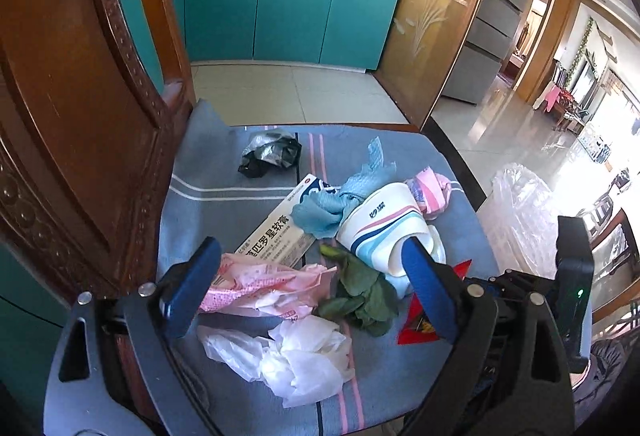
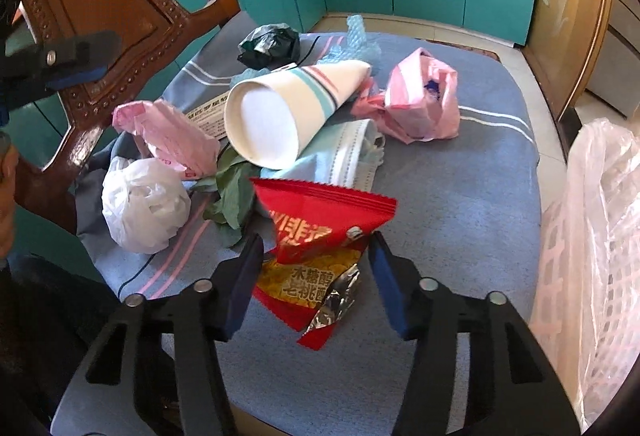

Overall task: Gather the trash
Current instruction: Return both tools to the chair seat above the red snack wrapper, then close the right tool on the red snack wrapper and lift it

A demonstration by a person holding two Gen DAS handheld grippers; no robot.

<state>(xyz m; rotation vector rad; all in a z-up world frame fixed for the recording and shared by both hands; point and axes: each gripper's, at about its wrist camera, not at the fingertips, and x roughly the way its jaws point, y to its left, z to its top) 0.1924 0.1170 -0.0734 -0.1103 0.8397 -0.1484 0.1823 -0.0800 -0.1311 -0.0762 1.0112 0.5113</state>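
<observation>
Trash lies on a blue striped cloth (image 1: 224,204) over a chair seat. A red snack wrapper (image 2: 316,260) lies between the fingers of my open right gripper (image 2: 316,248), which straddles it without touching. A tipped paper cup (image 2: 288,116) (image 1: 380,224), a face mask (image 2: 344,160), green paper (image 1: 360,296), a white plastic bag (image 1: 296,356) (image 2: 144,204), pink wrappers (image 1: 256,284) (image 2: 420,100), a medicine box (image 1: 280,232), blue cloth scrap (image 1: 340,200) and a black bag (image 1: 272,152) lie scattered. My left gripper (image 1: 312,256) is open above the pink wrapper and green paper.
A carved wooden chair back (image 1: 80,96) rises on the left. A white basket lined with a clear plastic bag (image 2: 592,236) stands at the right of the seat. Teal kitchen cabinets (image 1: 288,4) and tiled floor (image 1: 304,92) lie beyond.
</observation>
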